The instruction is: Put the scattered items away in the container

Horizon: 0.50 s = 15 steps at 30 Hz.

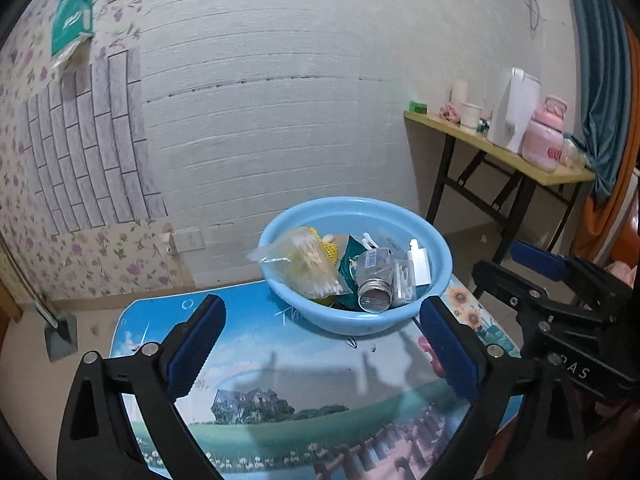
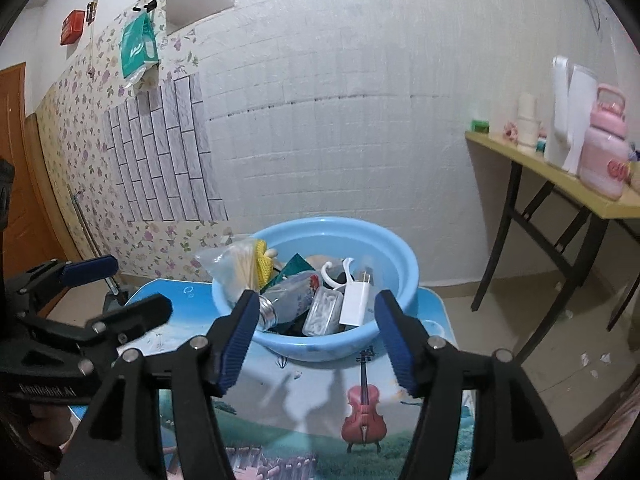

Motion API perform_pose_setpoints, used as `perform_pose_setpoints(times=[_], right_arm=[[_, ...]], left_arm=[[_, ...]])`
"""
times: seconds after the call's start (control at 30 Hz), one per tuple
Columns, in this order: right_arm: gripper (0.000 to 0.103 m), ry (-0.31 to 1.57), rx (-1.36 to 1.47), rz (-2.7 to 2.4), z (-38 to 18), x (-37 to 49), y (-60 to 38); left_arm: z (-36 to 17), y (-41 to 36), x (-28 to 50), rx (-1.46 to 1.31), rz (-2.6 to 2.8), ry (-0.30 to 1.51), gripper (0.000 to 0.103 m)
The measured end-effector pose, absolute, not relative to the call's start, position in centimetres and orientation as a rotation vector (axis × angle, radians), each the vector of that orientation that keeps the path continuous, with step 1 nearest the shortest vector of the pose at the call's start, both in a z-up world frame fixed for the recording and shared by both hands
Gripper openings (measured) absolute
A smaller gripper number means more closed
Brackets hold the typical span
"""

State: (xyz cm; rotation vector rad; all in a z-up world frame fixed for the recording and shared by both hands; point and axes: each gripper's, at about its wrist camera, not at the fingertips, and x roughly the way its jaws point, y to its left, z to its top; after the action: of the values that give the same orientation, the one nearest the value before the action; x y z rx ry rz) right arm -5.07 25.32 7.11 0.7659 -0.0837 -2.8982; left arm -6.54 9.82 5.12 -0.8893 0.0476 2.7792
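A light-blue basin stands at the far end of a small picture-printed table. In it lie a bag of cotton swabs, a clear bottle on its side, a small clear box and a white charger. My left gripper hangs open just short of the basin, with nothing between its pads. The right wrist view shows the same basin, charger and bottle, with my right gripper open and empty at the near rim. Each gripper appears beside the other: right gripper, left gripper.
A yellow folding side table stands at the right by the wall, with a white kettle and a pink jug on it. A dustpan sits on the floor at the left. A wooden door is far left.
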Motion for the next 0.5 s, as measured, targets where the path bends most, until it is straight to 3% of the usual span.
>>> perform_pose_setpoints(times=[0.2,0.37,0.5], right_arm=[[0.064,-0.073,0.71,-2.936,8.6,-2.9,24.8],[0.072,-0.044,0.707,-2.953,9.1,-1.6,24.4],[0.072,-0.096,0.716,-2.957,8.5,-1.1,24.5]], left_arm=[[6.1,9.3,-4.7,-0.837,2.806,0.043,0.1],[5.6,9.1,-3.0,-0.783,2.75,-0.067,0.103],[4.3,9.7,-3.3,-0.832,2.754,-0.033,0.103]])
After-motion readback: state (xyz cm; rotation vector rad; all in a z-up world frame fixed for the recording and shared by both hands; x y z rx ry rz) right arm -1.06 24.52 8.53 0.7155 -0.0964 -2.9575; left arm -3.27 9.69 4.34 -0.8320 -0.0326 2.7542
